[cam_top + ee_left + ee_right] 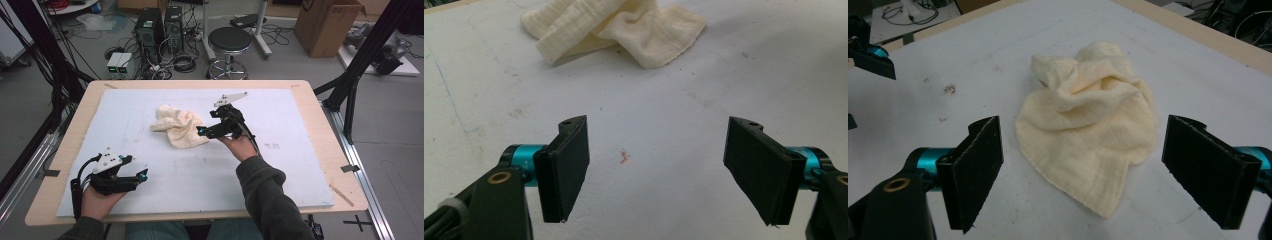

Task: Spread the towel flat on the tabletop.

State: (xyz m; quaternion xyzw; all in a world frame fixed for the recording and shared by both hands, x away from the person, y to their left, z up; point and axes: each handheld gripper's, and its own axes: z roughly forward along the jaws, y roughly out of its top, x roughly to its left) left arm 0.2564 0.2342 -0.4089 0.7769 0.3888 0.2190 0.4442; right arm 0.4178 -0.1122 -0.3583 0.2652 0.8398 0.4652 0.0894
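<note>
Approaching the crumpled cream cloth (1088, 130) at mid-table, the right gripper (1080, 165) holds its 2 jaws spread, aligned to straddle the near edge, while the left gripper (659, 170) rests released, well apart.

Wooden table (320, 130); white board (125, 125); crumpled cloth (179, 126).

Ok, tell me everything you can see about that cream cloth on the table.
The cream cloth is a soft, finely ribbed woven fabric, like a small towel or muslin. It lies crumpled in a loose heap on the white board, folds bunched at one end and a flatter flap with a rounded corner spreading toward the right tongs. Those tongs stand open before it, not touching. Nothing holds it.
</note>
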